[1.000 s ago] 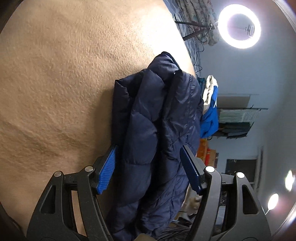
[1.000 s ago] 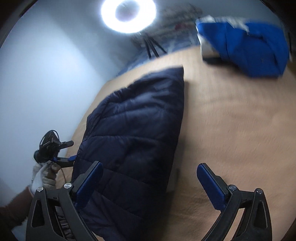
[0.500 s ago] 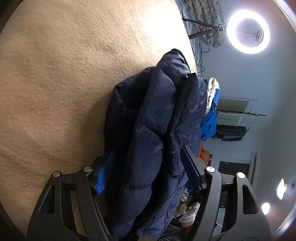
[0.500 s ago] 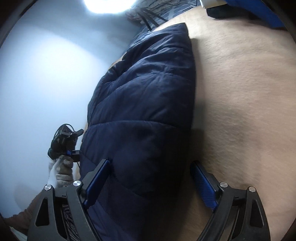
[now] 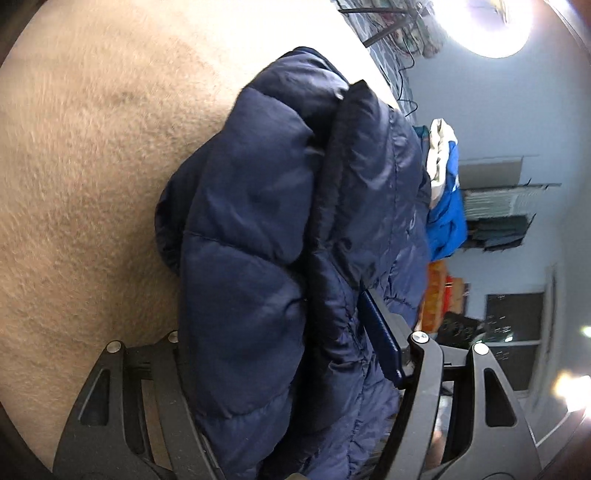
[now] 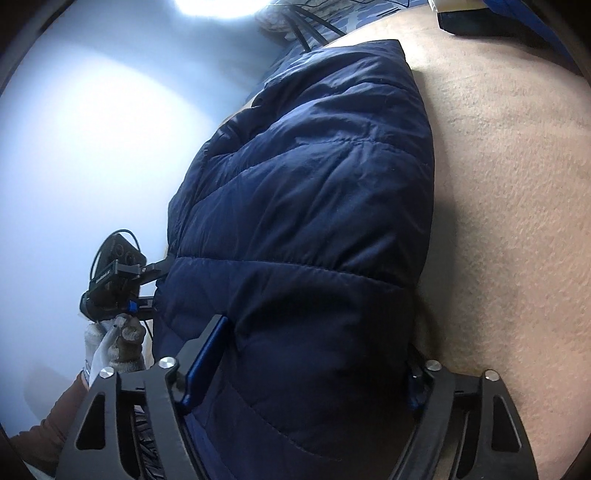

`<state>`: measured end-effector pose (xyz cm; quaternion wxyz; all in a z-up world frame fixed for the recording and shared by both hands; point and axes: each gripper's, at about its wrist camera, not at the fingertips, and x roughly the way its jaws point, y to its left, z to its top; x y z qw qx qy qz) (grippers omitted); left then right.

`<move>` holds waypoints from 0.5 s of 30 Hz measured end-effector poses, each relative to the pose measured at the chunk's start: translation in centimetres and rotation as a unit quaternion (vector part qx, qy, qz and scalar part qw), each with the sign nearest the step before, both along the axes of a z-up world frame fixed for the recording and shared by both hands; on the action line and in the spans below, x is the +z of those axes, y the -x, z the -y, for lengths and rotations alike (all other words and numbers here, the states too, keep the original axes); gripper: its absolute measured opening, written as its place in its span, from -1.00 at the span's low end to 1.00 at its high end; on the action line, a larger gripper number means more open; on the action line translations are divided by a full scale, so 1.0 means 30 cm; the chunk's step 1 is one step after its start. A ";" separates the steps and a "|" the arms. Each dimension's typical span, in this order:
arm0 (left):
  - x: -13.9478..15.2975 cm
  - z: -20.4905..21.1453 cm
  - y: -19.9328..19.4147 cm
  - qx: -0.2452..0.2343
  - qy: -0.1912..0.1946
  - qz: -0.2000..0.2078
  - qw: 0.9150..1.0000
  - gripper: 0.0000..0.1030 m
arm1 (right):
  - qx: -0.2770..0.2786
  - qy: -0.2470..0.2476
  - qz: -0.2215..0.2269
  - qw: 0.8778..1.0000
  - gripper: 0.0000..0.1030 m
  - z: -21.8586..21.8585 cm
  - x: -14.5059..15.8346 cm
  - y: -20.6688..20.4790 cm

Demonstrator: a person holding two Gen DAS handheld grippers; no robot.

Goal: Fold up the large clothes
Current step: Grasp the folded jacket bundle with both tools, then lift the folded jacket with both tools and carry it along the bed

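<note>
Both grippers clamped on the navy jacket, folded over on the tan blanket.

Left gripper (image 5: 284, 347): fingers pressed into a thick bunch of jacket (image 5: 295, 229), one blue pad buried. Right gripper (image 6: 314, 354): closed on the jacket's near end, padding bulging between the fingers. Jacket lies along the blanket (image 6: 517, 184) edge. Beyond: gloved hand (image 6: 118, 343), blue garment (image 5: 447, 218), ring light (image 5: 495, 26).

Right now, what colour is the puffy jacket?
Dark navy blue jacket, clearest in the right wrist view.
</note>
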<state>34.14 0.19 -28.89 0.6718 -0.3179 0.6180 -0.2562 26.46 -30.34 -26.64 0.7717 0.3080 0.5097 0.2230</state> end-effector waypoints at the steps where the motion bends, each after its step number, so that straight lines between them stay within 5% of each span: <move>1: 0.011 0.010 0.005 -0.005 -0.015 0.009 1.000 0.29 | 0.000 0.004 -0.001 1.000 0.38 -0.002 0.002 0.001; 8: 0.073 0.074 0.036 -0.036 -0.091 0.068 0.993 -0.03 | 0.001 0.048 0.010 0.999 -0.13 -0.054 0.061 -0.005; 15: 0.151 0.154 0.100 -0.059 -0.174 0.141 0.973 -0.26 | 0.004 0.126 0.025 0.992 -0.38 -0.132 0.129 -0.004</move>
